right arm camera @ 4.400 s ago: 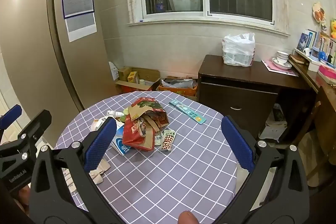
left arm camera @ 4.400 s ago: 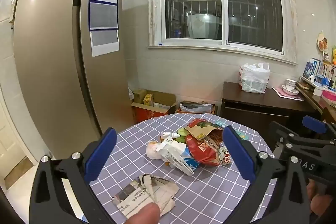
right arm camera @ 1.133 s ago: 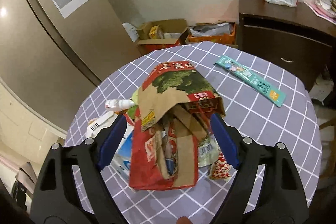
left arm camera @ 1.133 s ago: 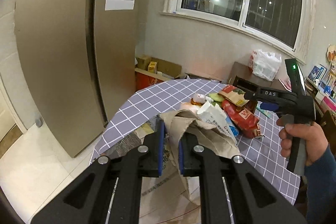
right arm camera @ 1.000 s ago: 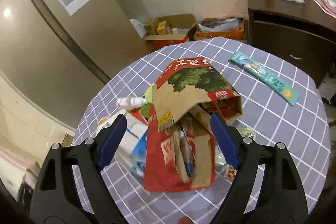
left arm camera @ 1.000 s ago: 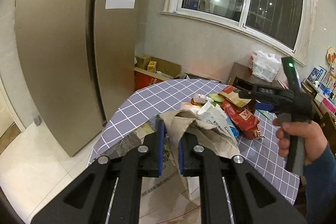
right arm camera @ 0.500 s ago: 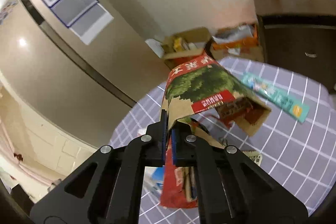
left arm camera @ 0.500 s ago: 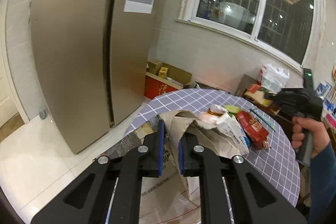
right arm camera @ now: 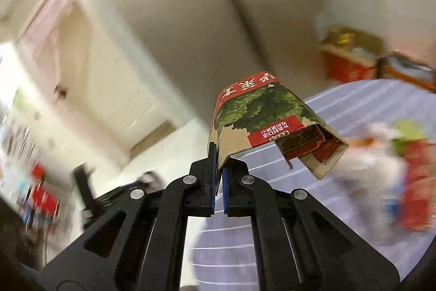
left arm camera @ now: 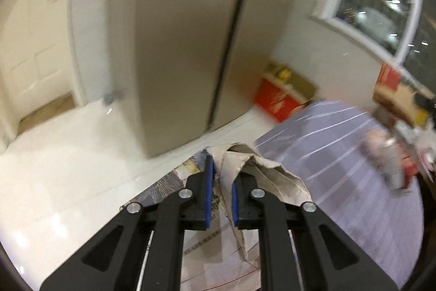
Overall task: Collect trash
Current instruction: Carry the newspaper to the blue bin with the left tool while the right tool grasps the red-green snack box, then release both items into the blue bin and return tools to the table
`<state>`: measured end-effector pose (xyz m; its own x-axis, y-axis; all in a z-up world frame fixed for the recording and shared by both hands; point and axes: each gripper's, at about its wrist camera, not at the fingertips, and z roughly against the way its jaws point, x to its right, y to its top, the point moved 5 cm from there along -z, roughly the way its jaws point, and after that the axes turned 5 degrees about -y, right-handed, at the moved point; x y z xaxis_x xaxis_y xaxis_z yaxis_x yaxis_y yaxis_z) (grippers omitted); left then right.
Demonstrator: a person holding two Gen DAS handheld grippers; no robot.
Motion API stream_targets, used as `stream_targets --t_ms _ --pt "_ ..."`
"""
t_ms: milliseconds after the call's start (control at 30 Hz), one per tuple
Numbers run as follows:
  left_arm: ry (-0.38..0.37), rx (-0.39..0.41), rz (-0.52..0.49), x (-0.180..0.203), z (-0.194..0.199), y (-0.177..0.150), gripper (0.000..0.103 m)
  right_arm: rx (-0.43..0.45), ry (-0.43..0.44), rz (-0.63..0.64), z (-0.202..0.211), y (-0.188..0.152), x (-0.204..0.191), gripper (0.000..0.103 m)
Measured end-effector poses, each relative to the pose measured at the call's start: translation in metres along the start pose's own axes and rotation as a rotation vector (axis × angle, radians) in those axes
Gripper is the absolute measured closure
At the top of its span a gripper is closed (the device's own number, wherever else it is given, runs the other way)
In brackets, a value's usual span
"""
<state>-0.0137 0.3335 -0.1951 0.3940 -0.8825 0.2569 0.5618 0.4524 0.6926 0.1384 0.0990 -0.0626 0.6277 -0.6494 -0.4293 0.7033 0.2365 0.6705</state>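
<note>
My left gripper [left arm camera: 221,176] is shut on crumpled newspaper [left arm camera: 261,171] and holds it over the edge of the round checked table [left arm camera: 340,154]. My right gripper [right arm camera: 218,171] is shut on the flap of a flattened paper carton [right arm camera: 261,124] with a green and red print, lifted above the table [right arm camera: 354,111]. The same carton shows blurred at the far right of the left wrist view [left arm camera: 392,94]. The remaining trash pile lies blurred on the table [right arm camera: 403,171], also in the left wrist view [left arm camera: 400,154].
A tall beige fridge [left arm camera: 185,45] stands left of the table, with pale floor [left arm camera: 68,168] in front of it. A red cardboard box [left arm camera: 280,97] sits on the floor under the window [left arm camera: 381,4]. A doorway [right arm camera: 90,89] lies further left.
Both grippers have swung to the left, away from the table, each keeping its hold. The carton has come up off the trash pile. Both views are motion-blurred.
</note>
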Motion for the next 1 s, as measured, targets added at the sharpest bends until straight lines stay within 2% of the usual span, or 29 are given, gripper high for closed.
stream_targets --t_ms 200,300,367,433,467,533,567,700,733,767,800,833,900,967,1000 --pt "0.06 -0.197 0.12 -0.084 -0.073 -0.063 0.093 -0.253 0.097 0.098 -0.128 -0.048 -0.093 0.099" --pt "0.057 -0.278 0.167 -0.109 -0.11 -0.089 0.093 -0.366 0.097 0.123 -0.179 -0.072 -0.118 0.099" --pt "0.044 -0.304 0.182 -0.118 -0.129 -0.1 0.092 -0.442 0.089 0.123 -0.212 -0.088 -0.128 0.099" --pt "0.057 -0.329 0.186 -0.125 -0.143 -0.111 0.087 -0.52 0.077 0.098 -0.246 -0.106 -0.131 0.099" --pt "0.057 -0.349 0.187 -0.129 -0.153 -0.117 0.08 -0.544 0.069 0.09 -0.257 -0.111 -0.135 0.099" --pt "0.062 -0.378 0.185 -0.138 -0.166 -0.125 0.026 -0.603 0.054 0.061 -0.281 -0.125 -0.13 0.099" --pt "0.104 -0.373 0.19 -0.147 -0.169 -0.131 0.018 -0.638 0.041 0.042 -0.293 -0.137 -0.131 0.099" --pt "0.136 -0.393 0.231 -0.167 -0.166 -0.147 0.016 -0.743 0.002 -0.038 -0.334 -0.164 -0.121 0.095" --pt "0.153 -0.394 0.24 -0.171 -0.161 -0.15 0.016 -0.764 -0.015 -0.046 -0.342 -0.171 -0.118 0.087" --pt "0.171 -0.394 0.243 -0.174 -0.156 -0.152 0.016 -0.787 -0.029 -0.05 -0.348 -0.176 -0.116 0.048" --pt "0.193 -0.389 0.245 -0.177 -0.147 -0.154 0.016 -0.797 -0.05 -0.055 -0.348 -0.181 -0.114 0.027" --pt "0.209 -0.377 0.247 -0.179 -0.139 -0.152 0.016 -0.778 -0.065 -0.055 -0.346 -0.181 -0.111 0.018" --pt "0.234 -0.346 0.247 -0.18 -0.124 -0.149 0.016 -0.757 -0.063 -0.064 -0.335 -0.182 -0.111 0.017" --pt "0.254 -0.327 0.237 -0.179 -0.11 -0.143 0.014 -0.725 -0.069 -0.066 -0.323 -0.175 -0.107 0.006" --pt "0.258 -0.314 0.226 -0.174 -0.102 -0.137 0.014 -0.69 -0.068 -0.057 -0.314 -0.17 -0.105 0.006"
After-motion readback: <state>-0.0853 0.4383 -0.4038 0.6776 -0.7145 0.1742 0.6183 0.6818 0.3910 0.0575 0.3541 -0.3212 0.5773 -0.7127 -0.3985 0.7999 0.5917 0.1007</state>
